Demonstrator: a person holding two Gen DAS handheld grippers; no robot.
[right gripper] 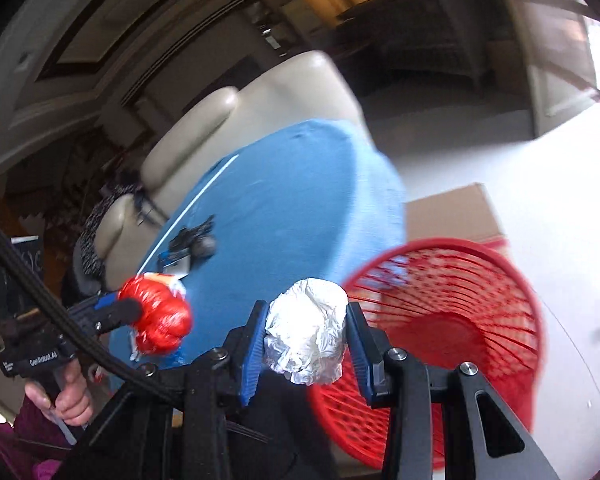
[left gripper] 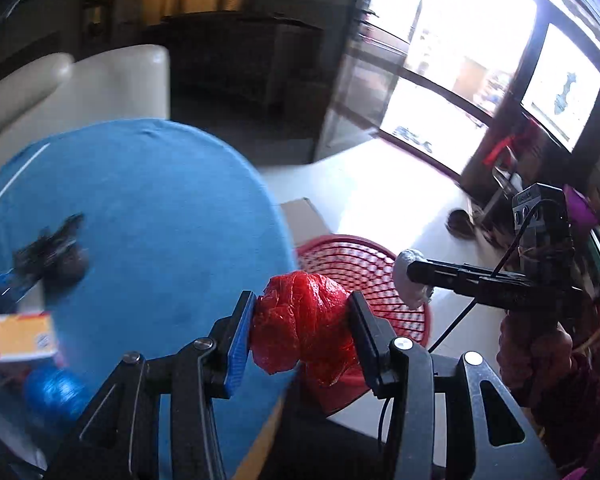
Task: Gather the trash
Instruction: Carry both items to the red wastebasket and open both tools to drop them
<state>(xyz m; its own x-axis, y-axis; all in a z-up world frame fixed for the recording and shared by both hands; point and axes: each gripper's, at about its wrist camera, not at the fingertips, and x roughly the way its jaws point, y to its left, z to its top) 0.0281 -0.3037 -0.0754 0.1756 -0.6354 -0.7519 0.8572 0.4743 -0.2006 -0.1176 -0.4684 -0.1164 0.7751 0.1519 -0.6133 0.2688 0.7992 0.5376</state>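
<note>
My left gripper (left gripper: 300,334) is shut on a crumpled red plastic bag (left gripper: 302,324), held off the right edge of the blue round table (left gripper: 148,208), just short of the red mesh basket (left gripper: 364,264) on the floor. In the right wrist view the same red plastic bag (right gripper: 160,320) shows at the left in that gripper. My right gripper (right gripper: 306,340) is shut on a ball of crumpled foil (right gripper: 306,336), held beside the rim of the red mesh basket (right gripper: 452,320). From the left wrist view the foil ball (left gripper: 410,280) hangs over the basket's far side.
On the blue table lie a dark crumpled scrap (left gripper: 56,252), an orange and white box (left gripper: 22,336) and a blue shiny ball (left gripper: 56,396). A cardboard box (right gripper: 452,216) stands behind the basket. A cream sofa (left gripper: 80,88) sits beyond the table. Bright windows (left gripper: 460,52) line the right.
</note>
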